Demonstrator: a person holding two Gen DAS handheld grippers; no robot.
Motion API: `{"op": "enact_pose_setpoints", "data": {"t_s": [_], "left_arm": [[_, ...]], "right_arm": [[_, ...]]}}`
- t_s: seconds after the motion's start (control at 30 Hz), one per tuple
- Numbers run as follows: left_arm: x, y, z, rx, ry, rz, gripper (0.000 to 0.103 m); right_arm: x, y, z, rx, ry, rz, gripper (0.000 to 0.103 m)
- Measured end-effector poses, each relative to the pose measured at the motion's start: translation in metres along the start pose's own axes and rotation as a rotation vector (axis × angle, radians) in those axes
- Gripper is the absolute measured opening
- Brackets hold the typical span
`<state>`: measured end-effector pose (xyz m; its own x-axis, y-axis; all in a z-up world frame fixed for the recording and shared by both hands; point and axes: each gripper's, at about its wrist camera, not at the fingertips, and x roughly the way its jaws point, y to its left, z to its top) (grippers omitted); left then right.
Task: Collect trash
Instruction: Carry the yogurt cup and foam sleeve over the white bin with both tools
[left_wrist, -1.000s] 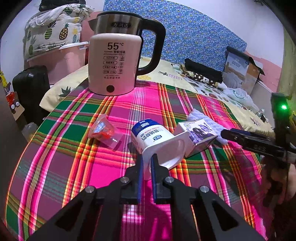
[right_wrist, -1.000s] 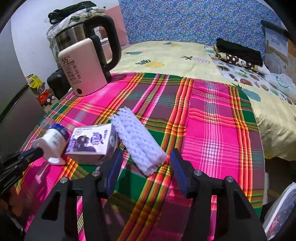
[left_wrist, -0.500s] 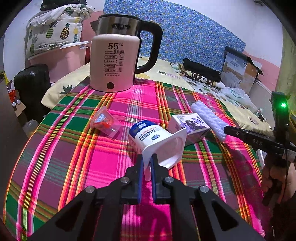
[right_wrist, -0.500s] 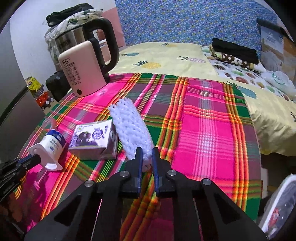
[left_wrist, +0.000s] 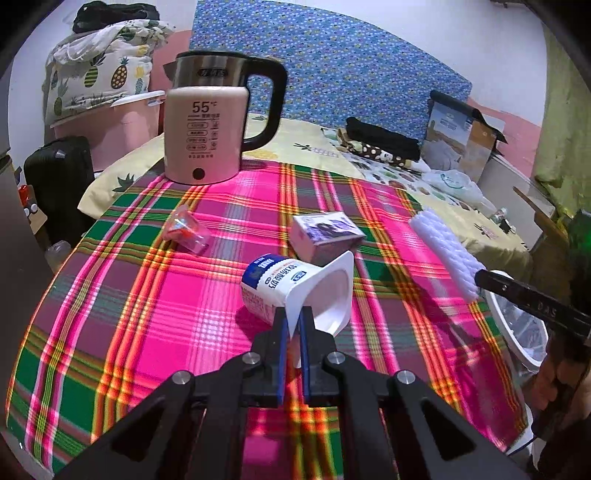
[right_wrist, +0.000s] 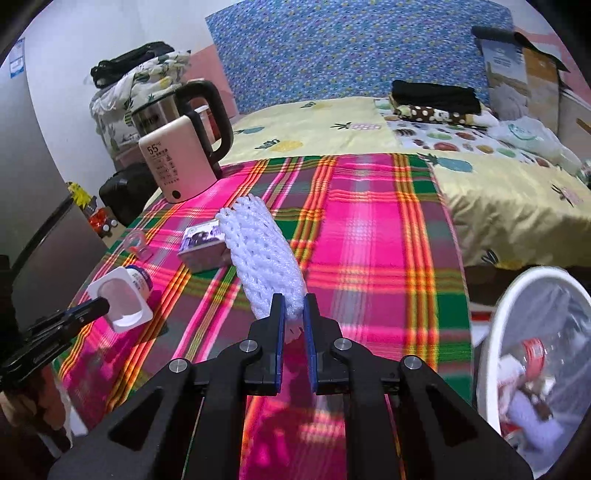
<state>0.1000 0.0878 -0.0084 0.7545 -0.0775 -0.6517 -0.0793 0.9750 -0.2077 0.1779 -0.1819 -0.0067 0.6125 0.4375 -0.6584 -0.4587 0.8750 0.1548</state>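
My left gripper (left_wrist: 291, 325) is shut on the rim of a white yogurt cup (left_wrist: 295, 288) with a blue label and holds it above the plaid tablecloth; the cup also shows in the right wrist view (right_wrist: 123, 297). My right gripper (right_wrist: 293, 314) is shut on a white foam net sleeve (right_wrist: 262, 258), lifted off the cloth; the sleeve also shows in the left wrist view (left_wrist: 445, 254). A small purple carton (left_wrist: 325, 236) and a clear plastic wrapper with red inside (left_wrist: 186, 230) lie on the cloth. A white-rimmed trash bin (right_wrist: 532, 354) with a clear liner holds trash at the lower right.
A pink electric kettle (left_wrist: 207, 125) stands at the far left of the table. Behind it is a bed (right_wrist: 332, 125) with folded clothes and a cardboard box (left_wrist: 461, 133). A black suitcase (left_wrist: 55, 181) stands on the floor at the left.
My right gripper shut on the foam sleeve and lifted it rightward toward the bin. My left gripper raised the yogurt cup and moved it right, away from the carton.
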Motion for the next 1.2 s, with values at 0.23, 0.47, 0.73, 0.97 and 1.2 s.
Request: {"op": "enact_pose_setpoints", "data": {"t_s": [0.23, 0.47, 0.73, 0.97, 1.2], "left_arm": [[-0.008, -0.03, -0.006, 0.04, 0.004, -0.043, 0.006], [-0.005, -0.066, -0.007, 0.094, 0.021, -0.101, 0.006], [0.011, -0.117, -0.005, 0.178, 0.05, -0.174, 0.006], [0.024, -0.171, -0.003, 0.271, 0.06, -0.251, 0.006], [0.035, -0.218, -0.003, 0.342, 0.07, -0.328, 0.006]], "right_arm": [[-0.02, -0.013, -0.015, 0.048, -0.023, -0.02, 0.01], [-0.037, -0.031, -0.029, 0.103, -0.045, -0.059, 0.01], [-0.055, -0.054, -0.042, 0.159, -0.072, -0.114, 0.01], [-0.077, -0.086, -0.055, 0.235, -0.101, -0.19, 0.01], [-0.096, -0.117, -0.069, 0.305, -0.114, -0.261, 0.01]]}}
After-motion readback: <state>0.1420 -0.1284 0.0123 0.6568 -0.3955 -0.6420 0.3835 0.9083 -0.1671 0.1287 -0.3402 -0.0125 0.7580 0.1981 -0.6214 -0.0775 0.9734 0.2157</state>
